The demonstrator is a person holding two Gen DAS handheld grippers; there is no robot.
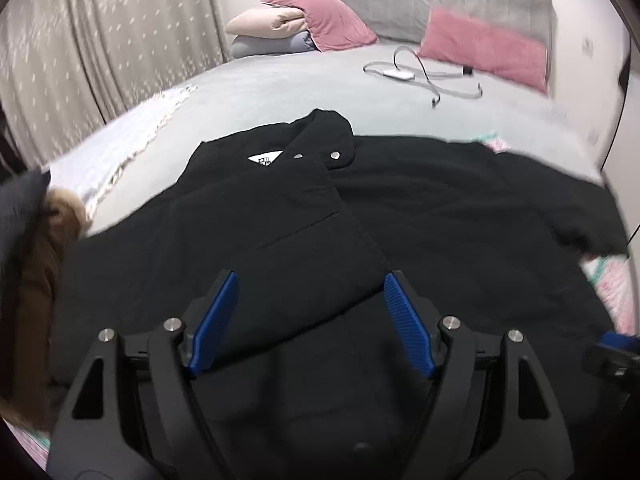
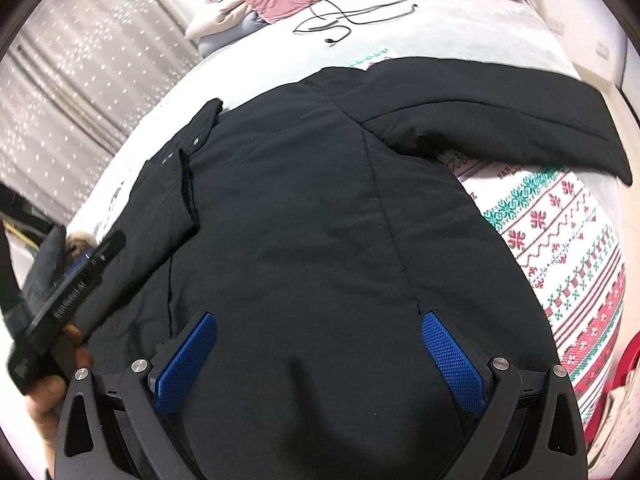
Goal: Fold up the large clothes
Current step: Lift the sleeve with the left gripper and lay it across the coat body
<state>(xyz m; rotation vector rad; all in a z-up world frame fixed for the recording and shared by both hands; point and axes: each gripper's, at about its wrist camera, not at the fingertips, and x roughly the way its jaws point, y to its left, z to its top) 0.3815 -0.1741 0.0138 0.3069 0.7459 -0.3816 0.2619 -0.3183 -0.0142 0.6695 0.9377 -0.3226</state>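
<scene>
A large black padded jacket point(image 1: 420, 208) lies spread front-up on the bed, with its collar and snaps point(image 1: 320, 148) at the far end. One sleeve point(image 1: 304, 240) is folded across the chest. In the right wrist view the other sleeve point(image 2: 500, 120) stretches out to the upper right. My left gripper point(image 1: 312, 280) hovers open just over the folded sleeve's end, with nothing pinched between its blue pads. My right gripper point(image 2: 320, 320) stands open over the jacket's lower body point(image 2: 300, 200). The left gripper point(image 2: 112, 244) also shows there at the left, held by a hand.
The grey bed point(image 1: 280, 80) carries pink pillows point(image 1: 328, 20), a cable with a white charger point(image 1: 424, 76) and a patterned blanket point(image 2: 560, 248) under the jacket. A curtain point(image 1: 100, 40) hangs to the left. A dark garment with brown fur point(image 1: 36, 280) lies at the left edge.
</scene>
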